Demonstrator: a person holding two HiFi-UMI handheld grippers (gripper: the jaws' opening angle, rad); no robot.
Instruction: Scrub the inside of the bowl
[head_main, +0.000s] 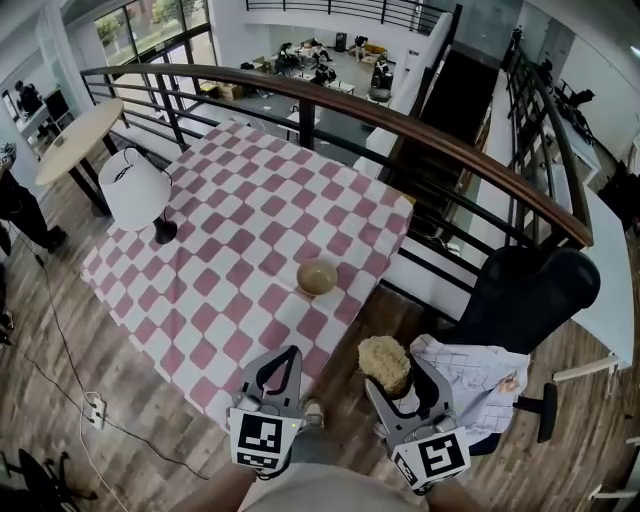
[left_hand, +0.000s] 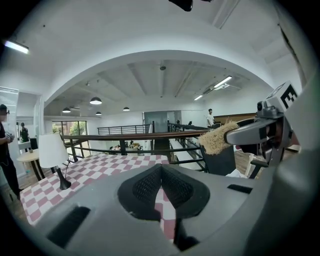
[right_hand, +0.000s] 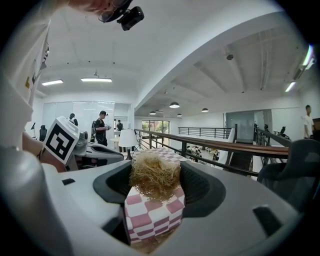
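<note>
Right gripper (head_main: 392, 378) with scrubber (head_main: 384, 356) near bowl (head_main: 317, 277)

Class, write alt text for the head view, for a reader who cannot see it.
From above, the right gripper holds a straw-coloured scrubber; the left gripper is shut, empty. Ahead, a tan bowl sits near the edge of a pink-checked table, a white lamp farther left.

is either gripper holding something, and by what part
The right gripper pinches a straw-coloured scrubber by its two sides. The left gripper is shut on nothing.
</note>
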